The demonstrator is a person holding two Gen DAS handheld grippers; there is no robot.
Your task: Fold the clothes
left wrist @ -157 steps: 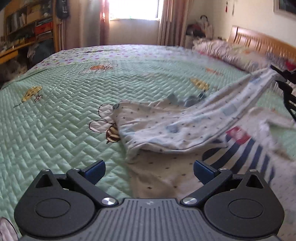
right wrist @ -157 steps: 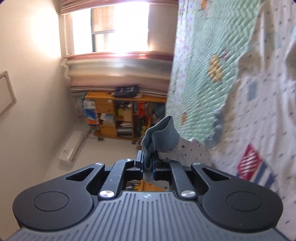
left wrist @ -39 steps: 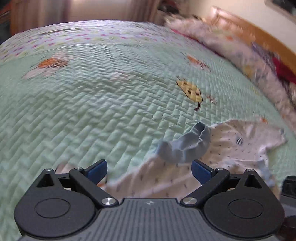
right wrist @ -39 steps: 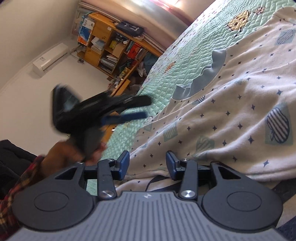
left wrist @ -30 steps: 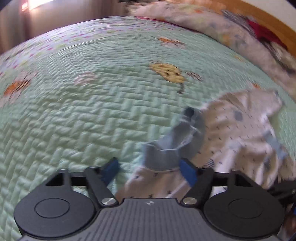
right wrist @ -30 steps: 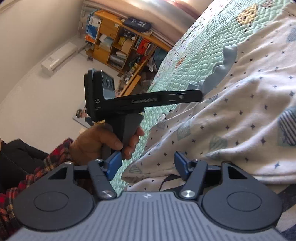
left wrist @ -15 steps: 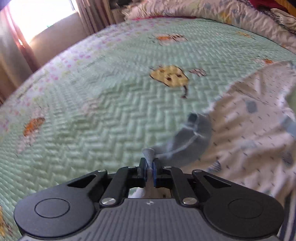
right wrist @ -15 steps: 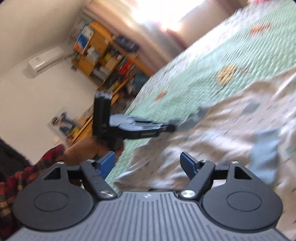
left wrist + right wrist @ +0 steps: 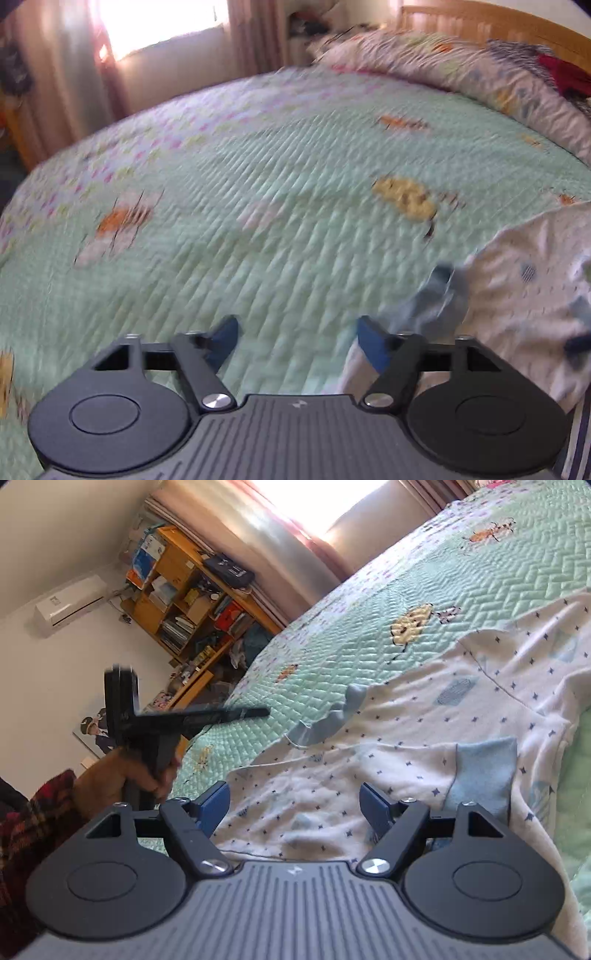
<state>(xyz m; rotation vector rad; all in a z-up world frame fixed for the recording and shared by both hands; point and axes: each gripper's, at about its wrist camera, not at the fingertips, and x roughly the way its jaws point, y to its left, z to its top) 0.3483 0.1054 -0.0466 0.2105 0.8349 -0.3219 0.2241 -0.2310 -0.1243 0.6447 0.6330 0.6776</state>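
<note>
Left wrist view, blurred by motion, shows the left tongs (image 9: 297, 339) spread wide with nothing between the blue pads, hovering over the mint-green quilted bedspread with bee and flower prints (image 9: 229, 221). Just right of the right pad lies the white long-sleeved cotton top with small dark stars and pale blue patches (image 9: 524, 280), its grey-blue ribbed collar (image 9: 436, 299) bunched at the near left edge of the garment. Far right, a floral pillow (image 9: 461, 74) rests against a wooden headboard (image 9: 498, 26).

Right wrist view shows the right tongs (image 9: 293, 805) also released, pads wide apart and empty, low over the near part of the same top (image 9: 424, 738), which lies spread on the bedspread (image 9: 461, 568) with some wrinkles. A pale blue sleeve cuff (image 9: 484, 771) lies folded across the body to the right, the collar (image 9: 328, 720) at the left edge. To the left, a hand (image 9: 122, 775) in a red plaid sleeve (image 9: 33, 823) holds the left tongs (image 9: 264, 712), whose tips hang above the bedspread just left of the collar, apart from it. Far left stand a cluttered wooden bookshelf (image 9: 184, 602) and a white wall air conditioner (image 9: 68, 603).
</note>
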